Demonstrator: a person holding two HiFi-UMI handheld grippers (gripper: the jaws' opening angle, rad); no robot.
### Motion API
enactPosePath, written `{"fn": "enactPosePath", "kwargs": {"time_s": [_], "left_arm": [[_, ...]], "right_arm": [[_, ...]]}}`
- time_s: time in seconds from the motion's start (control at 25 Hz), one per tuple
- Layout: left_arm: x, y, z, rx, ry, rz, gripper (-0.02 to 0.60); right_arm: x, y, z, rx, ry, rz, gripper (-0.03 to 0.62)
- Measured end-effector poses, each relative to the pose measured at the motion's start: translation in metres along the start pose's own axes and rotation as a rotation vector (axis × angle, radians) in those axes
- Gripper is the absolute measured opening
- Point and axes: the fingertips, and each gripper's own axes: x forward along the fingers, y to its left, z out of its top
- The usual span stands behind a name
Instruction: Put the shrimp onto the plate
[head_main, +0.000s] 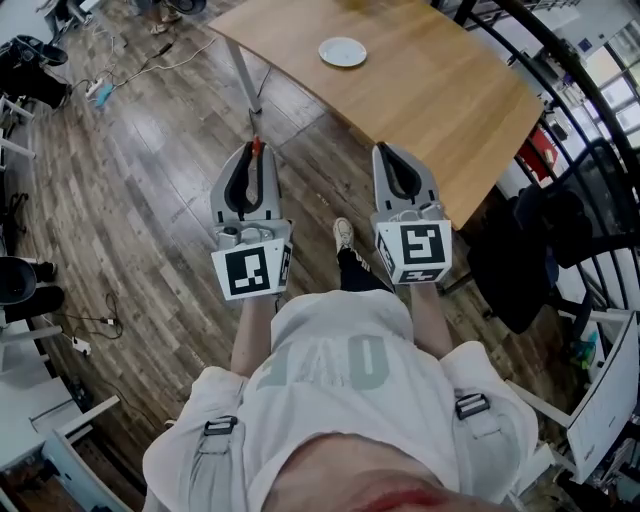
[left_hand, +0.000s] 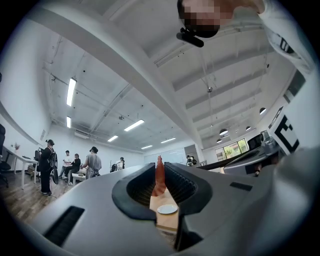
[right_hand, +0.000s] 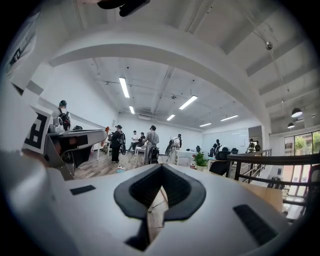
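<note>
A slim red-orange shrimp (head_main: 256, 152) sticks out between the tips of my left gripper (head_main: 254, 147), which is shut on it. In the left gripper view the shrimp (left_hand: 159, 175) stands upright between the dark pads. A small white plate (head_main: 343, 51) lies empty on the far part of a wooden table (head_main: 450, 90); that plate (left_hand: 167, 209) also shows low beyond the left jaws. My right gripper (head_main: 385, 150) is level with the left one, shut, with nothing in it (right_hand: 161, 167). Both grippers hang over the wood floor, short of the table's near edge.
The table's metal leg (head_main: 245, 80) stands just ahead of the left gripper. A black chair (head_main: 520, 260) and a dark railing (head_main: 590, 110) are to the right. Desks and cables line the left side (head_main: 30, 70). Several people stand far off across the room (left_hand: 70, 167).
</note>
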Motion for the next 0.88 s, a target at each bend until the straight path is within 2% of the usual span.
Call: {"fn": "enactPosePath", "kwargs": {"time_s": [0.24, 0.44, 0.6, 0.88], "left_arm": [[0.063, 0.006, -0.014, 0.021, 0.0, 0.013, 0.061], [0.124, 0.003, -0.027, 0.026, 0.014, 0.015, 0.061], [0.168, -0.004, -0.041, 0.03, 0.042, 0.025, 0.061], [0.228, -0.007, -0.062, 0.045, 0.06, 0.052, 0.061]], "right_arm": [[0.055, -0.027, -0.003, 0.002, 0.008, 0.035, 0.018], [0.105, -0.069, -0.003, 0.021, 0.01, 0.055, 0.018], [0.144, -0.098, -0.02, 0.059, 0.059, 0.1, 0.02], [0.194, -0.135, -0.039, 0.097, 0.077, 0.151, 0.02]]}}
